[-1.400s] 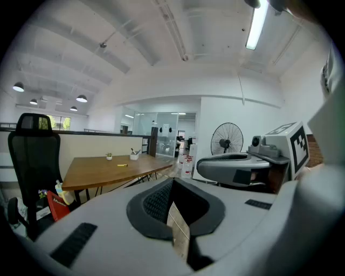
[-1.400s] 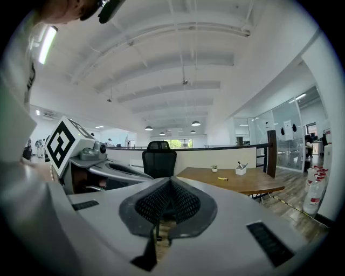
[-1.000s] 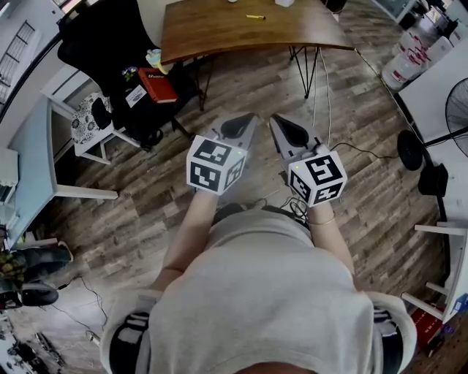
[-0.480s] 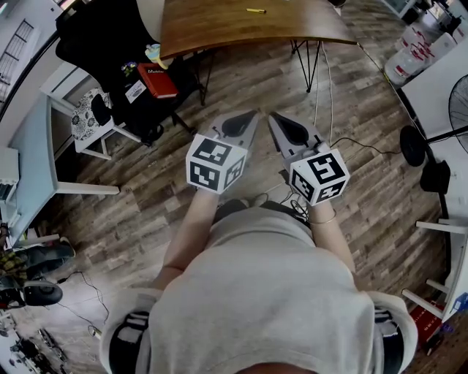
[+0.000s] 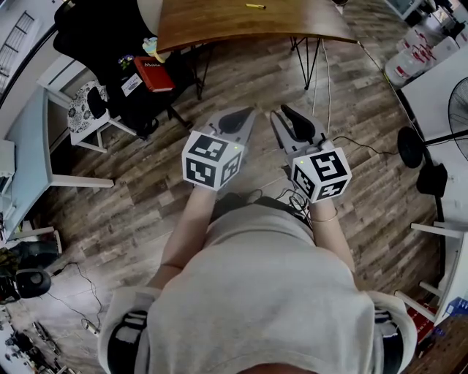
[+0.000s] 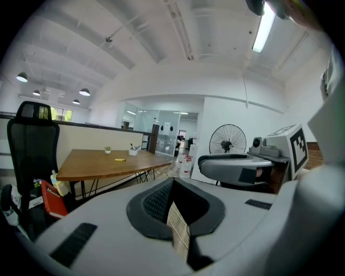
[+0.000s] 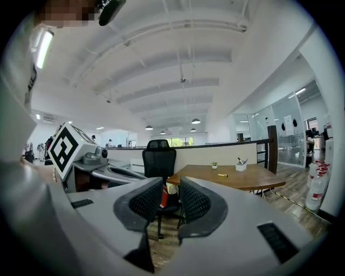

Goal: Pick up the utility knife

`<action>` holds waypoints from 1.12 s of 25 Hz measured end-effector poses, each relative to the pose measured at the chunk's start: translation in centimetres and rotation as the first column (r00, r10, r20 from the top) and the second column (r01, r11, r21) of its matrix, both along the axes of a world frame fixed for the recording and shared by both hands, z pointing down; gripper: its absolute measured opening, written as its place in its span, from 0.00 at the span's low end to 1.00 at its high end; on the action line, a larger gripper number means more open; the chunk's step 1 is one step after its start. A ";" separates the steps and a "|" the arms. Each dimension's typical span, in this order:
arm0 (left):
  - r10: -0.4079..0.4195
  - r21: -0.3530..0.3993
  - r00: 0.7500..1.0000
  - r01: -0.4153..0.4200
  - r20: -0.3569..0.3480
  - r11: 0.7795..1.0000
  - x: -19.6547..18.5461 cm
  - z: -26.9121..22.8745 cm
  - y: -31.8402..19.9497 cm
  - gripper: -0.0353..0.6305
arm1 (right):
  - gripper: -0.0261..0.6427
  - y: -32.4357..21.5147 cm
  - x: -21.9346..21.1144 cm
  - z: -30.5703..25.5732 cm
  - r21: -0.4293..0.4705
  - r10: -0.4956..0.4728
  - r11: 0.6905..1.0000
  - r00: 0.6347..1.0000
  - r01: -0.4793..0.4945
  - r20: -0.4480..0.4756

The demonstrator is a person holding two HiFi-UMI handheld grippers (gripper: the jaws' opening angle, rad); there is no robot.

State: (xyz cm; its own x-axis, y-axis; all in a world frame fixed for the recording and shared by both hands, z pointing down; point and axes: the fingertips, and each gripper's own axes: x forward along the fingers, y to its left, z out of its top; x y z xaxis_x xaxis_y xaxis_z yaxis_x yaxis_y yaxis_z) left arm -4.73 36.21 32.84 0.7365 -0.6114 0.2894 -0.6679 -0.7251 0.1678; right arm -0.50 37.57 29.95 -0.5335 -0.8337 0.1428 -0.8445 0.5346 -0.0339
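Note:
The utility knife (image 5: 255, 6) is a small yellow object on the brown wooden table (image 5: 219, 25) at the top of the head view. It is well ahead of both grippers and shows as a yellow speck in the left gripper view (image 6: 119, 159) and the right gripper view (image 7: 222, 175). My left gripper (image 5: 235, 120) hangs over the wooden floor, shut and empty, its pads meeting (image 6: 173, 183). My right gripper (image 5: 292, 126) sits beside it at the same height. Its jaws are opening with a narrow gap (image 7: 171, 186) and nothing between them.
A black office chair (image 5: 102, 36) with a red book (image 5: 152, 73) stands left of the table. A white seat with a patterned cushion (image 5: 88, 109) is further left. A standing fan (image 5: 457, 109), water bottles (image 5: 420, 51) and floor cables (image 5: 344, 146) are to the right.
The right gripper's jaws have parted from shut to a narrow gap. Both hands stay about where they were. The table has slid slightly toward the top of the head view.

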 end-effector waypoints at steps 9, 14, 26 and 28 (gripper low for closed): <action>-0.031 -0.023 0.999 0.031 -0.007 0.999 1.4 0.9 0.4 0.07 | 0.31 0.4 2.8 -0.4 0.026 0.041 0.999 0.998 -0.042 0.057; -0.069 -0.048 0.998 0.069 0.005 0.996 0.7 1.9 -0.1 0.07 | 0.31 0.4 3.5 0.9 0.001 0.026 1.000 0.997 -0.026 0.078; -0.044 -0.067 0.999 0.044 0.003 0.997 0.6 3.2 -7.5 0.07 | 0.31 -7.0 4.1 3.6 -0.059 0.062 0.997 0.996 -0.058 0.066; -0.027 -0.061 1.000 0.026 -0.007 0.998 0.9 2.8 -9.8 0.07 | 0.31 -9.4 4.2 3.3 -0.053 0.074 0.996 0.996 -0.071 0.057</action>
State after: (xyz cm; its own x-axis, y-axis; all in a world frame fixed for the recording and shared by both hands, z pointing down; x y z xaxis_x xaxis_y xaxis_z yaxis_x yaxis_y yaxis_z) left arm -3.82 26.40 35.67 0.7224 -0.6123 0.3211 -0.6854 -0.6954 0.2159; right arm 3.70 28.12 33.25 -0.4806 -0.8629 0.1562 -0.8767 0.4684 -0.1098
